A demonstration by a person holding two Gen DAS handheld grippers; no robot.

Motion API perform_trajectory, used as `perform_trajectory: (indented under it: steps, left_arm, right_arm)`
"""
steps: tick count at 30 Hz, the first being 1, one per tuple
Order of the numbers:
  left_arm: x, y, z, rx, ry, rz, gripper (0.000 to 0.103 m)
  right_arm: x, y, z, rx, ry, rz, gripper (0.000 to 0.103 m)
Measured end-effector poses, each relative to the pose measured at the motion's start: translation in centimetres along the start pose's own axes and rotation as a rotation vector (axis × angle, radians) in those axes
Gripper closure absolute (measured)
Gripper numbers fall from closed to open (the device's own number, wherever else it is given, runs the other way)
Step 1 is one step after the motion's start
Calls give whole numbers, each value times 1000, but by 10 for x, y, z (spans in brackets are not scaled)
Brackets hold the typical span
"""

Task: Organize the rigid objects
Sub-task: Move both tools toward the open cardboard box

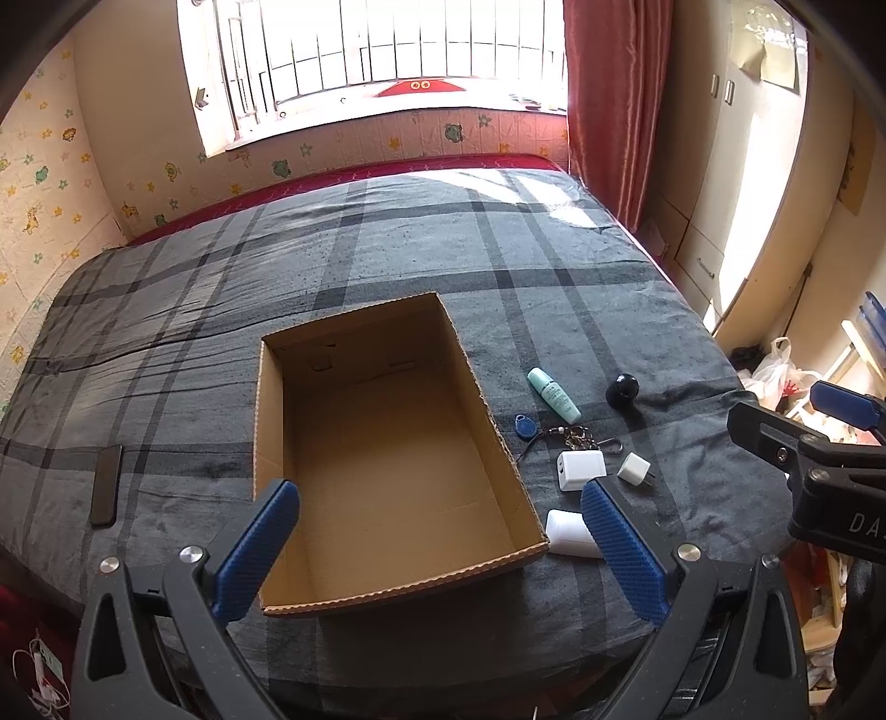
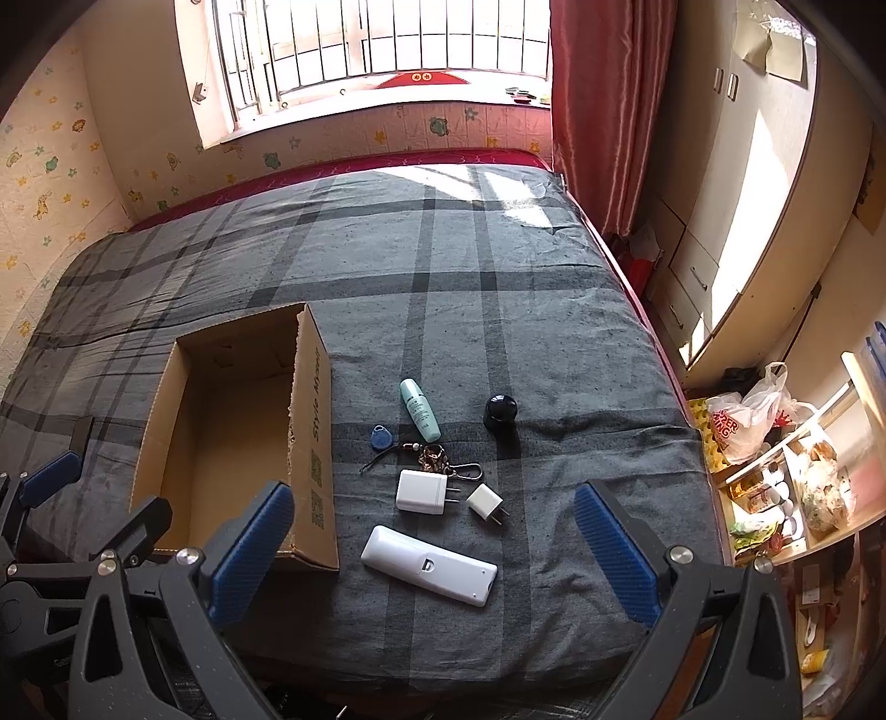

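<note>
Right wrist view: white remote [image 2: 429,565] between spread tongs [image 2: 434,540].

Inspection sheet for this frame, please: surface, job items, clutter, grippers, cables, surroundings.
Surface: bed with a grey plaid cover, lightly wrinkled.
Job's things: open cardboard box, nothing seen inside. To its right, loose on the cover: white remote, large white charger, small white charger, blue key fob with keychain, mint bottle lying down, black round object.
Clutter: dark phone lying left of the box.
Grippers: left hand-held gripper open, above the box's near end; right hand-held gripper open, above the remote; both hold nothing.
Cables: white cable on the floor at lower left.
Surroundings: barred window, red curtain, wardrobe, crowded shelves.
</note>
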State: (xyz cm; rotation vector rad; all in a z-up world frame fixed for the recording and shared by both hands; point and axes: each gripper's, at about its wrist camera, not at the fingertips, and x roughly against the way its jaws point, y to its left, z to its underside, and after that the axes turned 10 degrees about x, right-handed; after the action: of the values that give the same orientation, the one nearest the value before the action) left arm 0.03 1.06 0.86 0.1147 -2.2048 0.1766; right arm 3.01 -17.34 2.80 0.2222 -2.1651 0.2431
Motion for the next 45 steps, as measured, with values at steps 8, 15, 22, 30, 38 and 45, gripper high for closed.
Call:
perform_trajectory:
  steps: [8,15,22,30,38,45]
  left_arm:
    - [-1,3,-1,4,-1,4,0]
    - [-2,6,-4,13,3,1,0]
    - [-4,8,-10,21,-4,4,0]
    - [-4,7,-16,20,-11,4,0]
    - [-2,13,-19,44,-27,-10,0]
    - [-4,31,-24,80,-33,-43,0]
  right_arm:
    - [-1,0,-2,-2,3,2,0]
    - [-1,1,-2,-3,6,-5,0]
    - [-2,1,-6,-10,4,-1,0]
    - [0,-4,-12,-15,-11,1,0]
    - [-1,-5,-13,-9,-19,-6,0]
    - [-7,-3,-13,-6,-11,-16,0]
